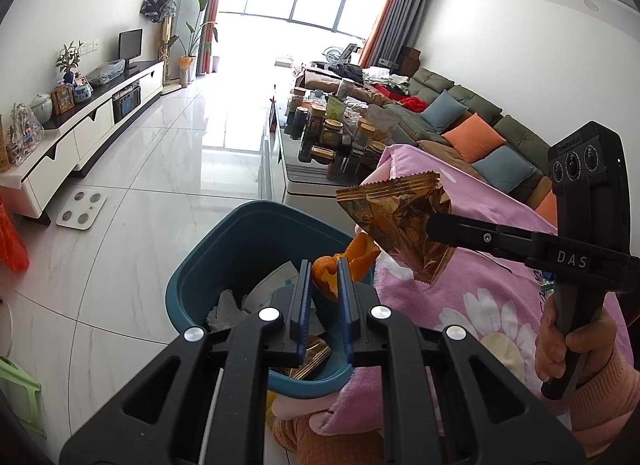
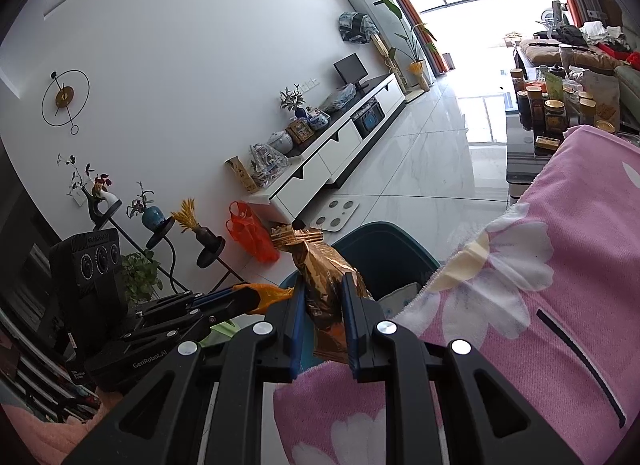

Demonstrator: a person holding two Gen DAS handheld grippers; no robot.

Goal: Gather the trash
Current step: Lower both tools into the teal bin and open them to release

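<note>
My left gripper (image 1: pixel 324 267) is shut on a piece of orange peel (image 1: pixel 326 277) and holds it over the teal bin (image 1: pixel 224 249), which has paper and a gold wrapper inside. Another bit of peel (image 1: pixel 362 253) shows at the bin's right rim. My right gripper (image 2: pixel 322 285) is shut on a crumpled gold snack wrapper (image 2: pixel 326 281), held up beside the bin (image 2: pixel 384 249). In the left wrist view that wrapper (image 1: pixel 400 217) hangs from the right gripper (image 1: pixel 434 231) above the pink cloth. The left gripper (image 2: pixel 288 294) with its peel (image 2: pixel 272 293) shows at left in the right wrist view.
A pink flowered cloth (image 1: pixel 480 265) covers the surface right of the bin. Behind it stands a table crowded with jars (image 1: pixel 336 133), then a grey sofa (image 1: pixel 480 125). A white scale (image 1: pixel 82 209) lies on the tiled floor. An orange plastic bag (image 2: pixel 248 233) sits near the TV cabinet (image 2: pixel 340 145).
</note>
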